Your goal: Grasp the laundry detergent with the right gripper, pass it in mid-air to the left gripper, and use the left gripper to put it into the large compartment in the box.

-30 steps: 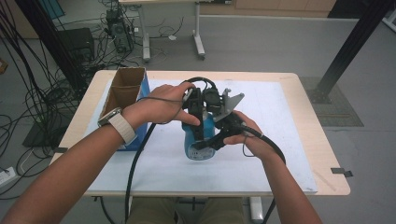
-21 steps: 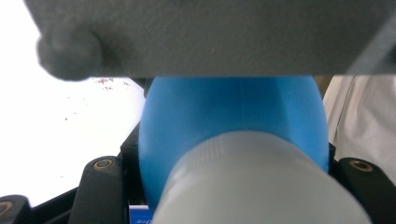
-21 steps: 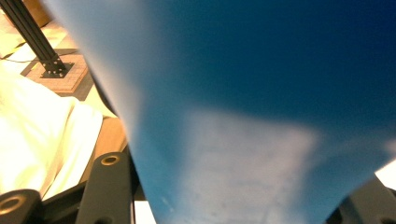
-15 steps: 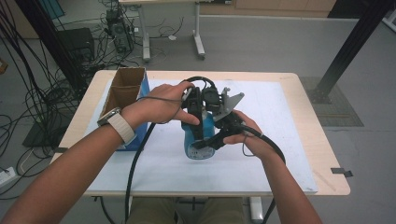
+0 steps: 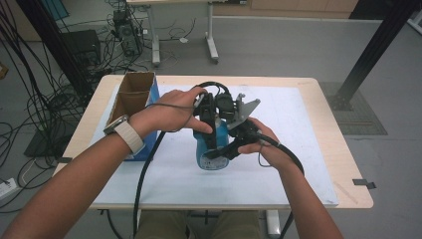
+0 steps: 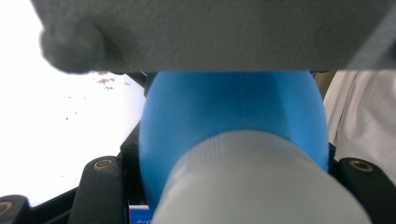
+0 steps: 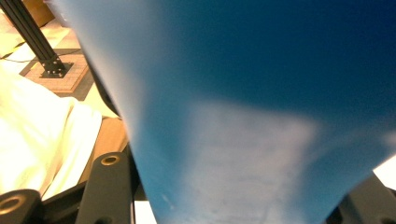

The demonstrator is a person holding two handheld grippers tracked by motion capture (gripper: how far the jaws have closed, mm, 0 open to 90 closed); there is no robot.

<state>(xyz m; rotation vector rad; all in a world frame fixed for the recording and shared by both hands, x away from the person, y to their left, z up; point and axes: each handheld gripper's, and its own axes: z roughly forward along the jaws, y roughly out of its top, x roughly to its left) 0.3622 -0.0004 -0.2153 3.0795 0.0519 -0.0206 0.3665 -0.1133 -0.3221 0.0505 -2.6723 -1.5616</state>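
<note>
A blue bottle stands upright on the white mat at the middle of the table. My left gripper comes down on the bottle's top from the left and is shut on it. In the left gripper view the bottle's pale cap and blue shoulder sit between that gripper's black jaws. My right gripper holds the bottle's body from the right, shut on it. The blue wall of the bottle lies between the right gripper's jaws.
An open cardboard box with a blue side stands at the table's left edge. Cables trail from both grippers toward the front edge. Tangled cables lie on the floor at the left, and a black post rises beyond the right corner.
</note>
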